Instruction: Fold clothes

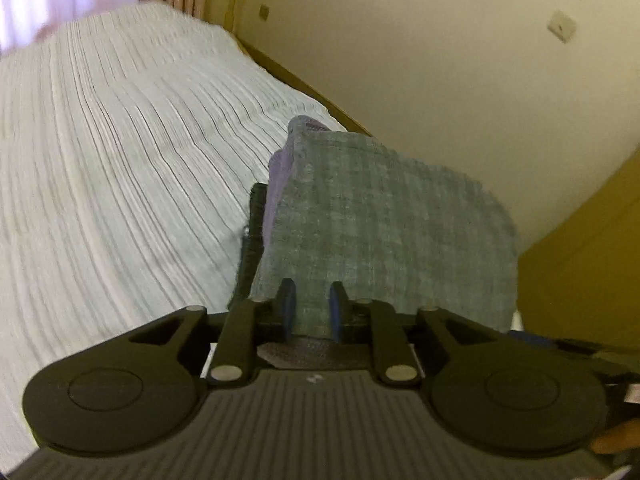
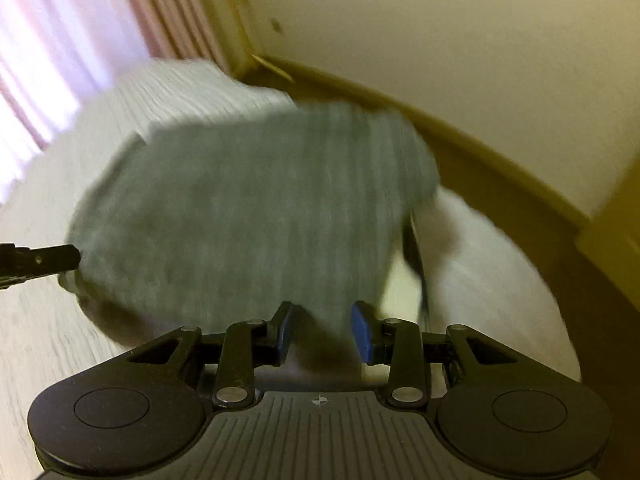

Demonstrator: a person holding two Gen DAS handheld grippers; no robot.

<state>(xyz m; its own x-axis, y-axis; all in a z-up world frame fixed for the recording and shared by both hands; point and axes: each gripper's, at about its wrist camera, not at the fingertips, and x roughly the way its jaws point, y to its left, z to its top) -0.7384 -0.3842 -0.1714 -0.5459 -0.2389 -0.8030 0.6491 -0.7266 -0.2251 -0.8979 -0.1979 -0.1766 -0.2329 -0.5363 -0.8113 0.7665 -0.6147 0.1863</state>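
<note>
A: Where is the cloth?

B: The grey-green folded garment (image 1: 384,236) fills the centre and right of the left wrist view, lifted above the white ribbed bedspread (image 1: 120,152) that runs across the left half of that frame. The left gripper (image 1: 311,308) is tilted, pointing toward the cream wall (image 1: 440,60), and its blue pads are closed down on the garment's near edge.

A: And the right one?

B: The right gripper (image 2: 325,330) points at the same garment (image 2: 248,208), which fills mid-frame there. Its jaws stand a bit wider, with cloth between them; the frame is blurred, so I cannot tell whether they pinch it. The left gripper's finger (image 2: 44,262) enters at the left edge of that view, touching the garment's side.

A: Any hand showing?

B: Only a fingertip (image 1: 612,438) at the lower right of the left wrist view.
</note>
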